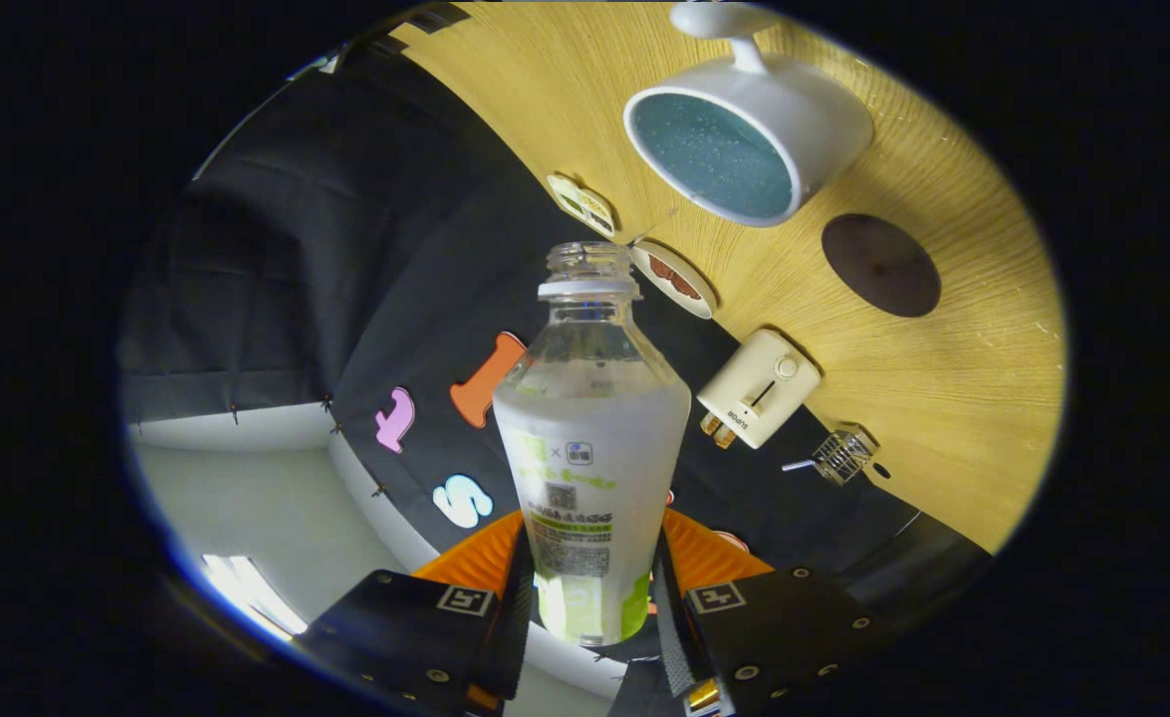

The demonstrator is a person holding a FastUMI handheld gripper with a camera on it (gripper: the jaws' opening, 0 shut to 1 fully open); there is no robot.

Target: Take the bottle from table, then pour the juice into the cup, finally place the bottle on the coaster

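A: Where is the clear plastic bottle of pale juice?

B: Clamped between both fingers of the gripper, uncapped neck pointing ahead along them.

A: And the target?

B: The white cup with the blue inside lies beyond the mouth, off to one side — rolling toward it looks decisive; the dark round coaster sits just beside it.

surface: pale wood grain, meeting the black cloth wall along its far edge
toaster: cream, at the surface's far edge, against the cloth
wire basket: small, just beside the toaster
two small plates: propped along the same edge
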